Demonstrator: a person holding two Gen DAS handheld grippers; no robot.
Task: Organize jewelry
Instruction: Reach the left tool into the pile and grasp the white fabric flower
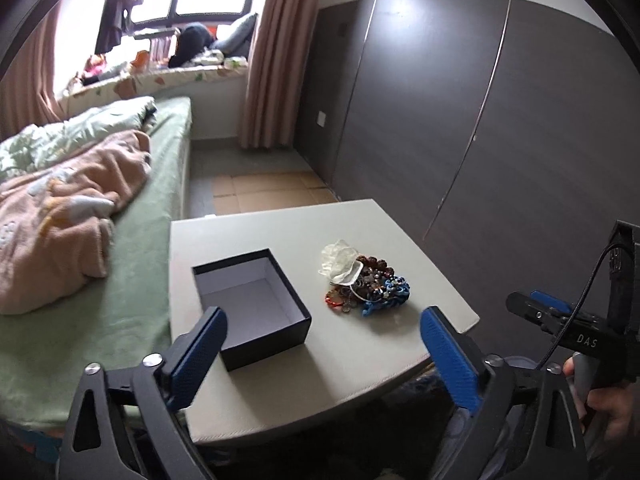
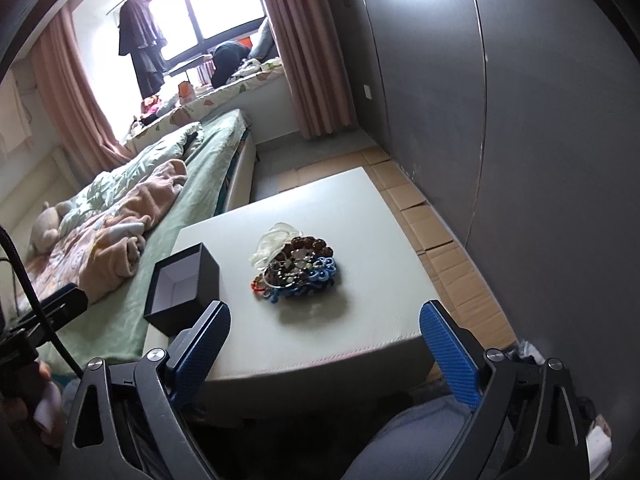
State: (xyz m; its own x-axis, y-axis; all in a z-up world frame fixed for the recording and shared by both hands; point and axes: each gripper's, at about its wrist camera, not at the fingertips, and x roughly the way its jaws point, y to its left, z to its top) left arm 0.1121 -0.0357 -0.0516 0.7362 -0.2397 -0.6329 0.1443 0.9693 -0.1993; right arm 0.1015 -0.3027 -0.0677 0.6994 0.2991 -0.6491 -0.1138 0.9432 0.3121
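Note:
An open dark blue box [image 1: 252, 308] with a pale empty inside sits on a white table [image 1: 280, 236]; it also shows in the right wrist view [image 2: 182, 284]. To its right lies a pile of jewelry [image 1: 366, 286]: brown bead bracelets, a blue knotted piece, a red bead string and a white pouch. The pile also shows in the right wrist view [image 2: 294, 268]. My left gripper [image 1: 322, 350] is open and empty, above the table's near edge. My right gripper [image 2: 324, 344] is open and empty, near the table's front edge; its body shows at the right of the left wrist view [image 1: 560, 320].
A bed [image 1: 132, 264] with a green sheet and a peach blanket [image 1: 60, 208] lies against the table's left side. A dark wardrobe wall [image 1: 500, 120] runs along the right. Cardboard sheets [image 2: 436, 236] cover the floor between table and wardrobe.

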